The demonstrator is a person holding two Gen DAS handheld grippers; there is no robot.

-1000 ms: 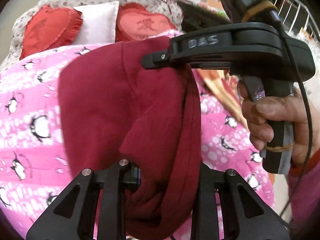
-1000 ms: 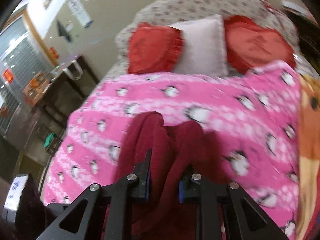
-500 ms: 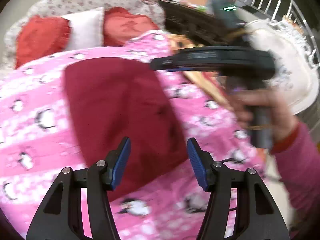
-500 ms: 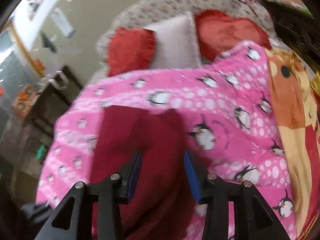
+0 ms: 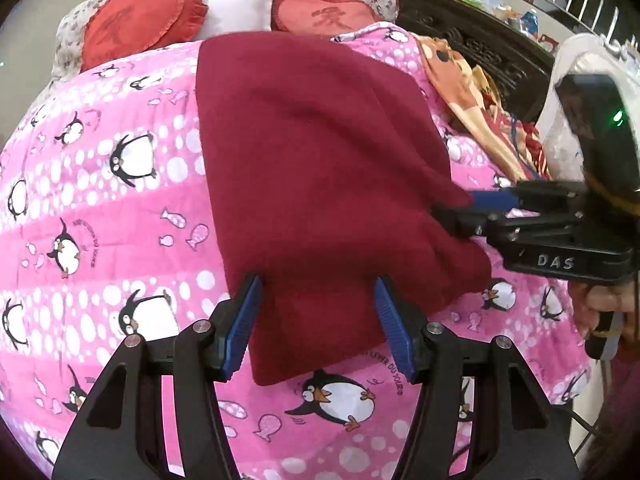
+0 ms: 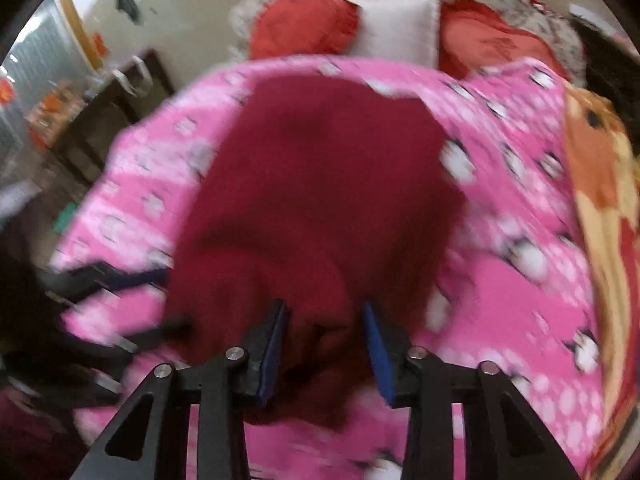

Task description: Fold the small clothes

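Note:
A dark red garment (image 5: 320, 168) lies folded flat on the pink penguin blanket (image 5: 120, 220); it also shows in the blurred right wrist view (image 6: 320, 200). My left gripper (image 5: 318, 300) is open, its blue pads on either side of the garment's near edge. My right gripper (image 6: 324, 320) is open over the garment's near right corner. In the left wrist view the right gripper (image 5: 452, 208) reaches in from the right, its fingers (image 5: 492, 200) at the garment's right edge.
Two red heart cushions (image 5: 132, 20) and a white pillow (image 5: 236, 8) lie at the bed's head. An orange patterned blanket (image 5: 472, 92) lies along the right side. Dark furniture (image 6: 100, 120) stands left of the bed, a dark carved one (image 5: 480, 40) to the right.
Both grippers let go of the garment, which was held up and now lies flat on the blanket. Both have opened and dropped to its near edge.

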